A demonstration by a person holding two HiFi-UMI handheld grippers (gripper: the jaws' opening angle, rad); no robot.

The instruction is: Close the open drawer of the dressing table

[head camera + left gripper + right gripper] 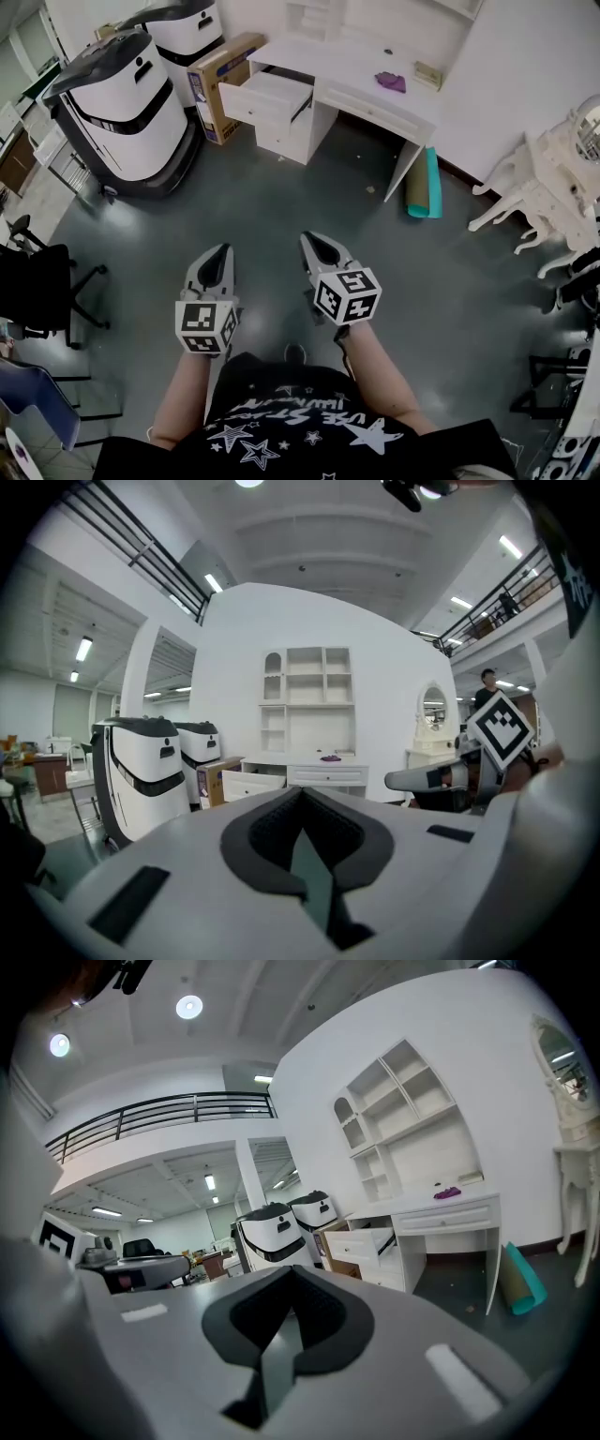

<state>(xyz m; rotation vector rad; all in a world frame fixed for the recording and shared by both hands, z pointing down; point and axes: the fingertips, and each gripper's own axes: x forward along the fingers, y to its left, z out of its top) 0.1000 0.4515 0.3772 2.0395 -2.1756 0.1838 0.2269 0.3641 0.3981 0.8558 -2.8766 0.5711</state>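
The dressing table (349, 67) was a white, flat-topped piece with straight painted panels, set against a white wall. Its open drawer (267, 100), a shallow white box with a plain front, stuck out from the table's left end. A brown cardboard box (217, 75) stood just beside that end, and two bulky, rounded white-and-black machines (127, 108) stood beyond the box. A small purple thing (391, 82) lay on the tabletop, and a teal roll (424, 195) lay by the table's right leg.

The left gripper (223, 249) and the right gripper (310, 238) were smooth grey shells with dark ribbed pads (262, 829). They hung side by side over the dull grey floor (281, 192), well apart from the table and pointing toward it. Each gripper's fingers met at the tips, with nothing between them and nothing touched.

The drawer's inside could not be seen. The shelves above the table were cut off at the head view's top edge. The purple thing was too small to identify. The marker cubes covered the person's hands.
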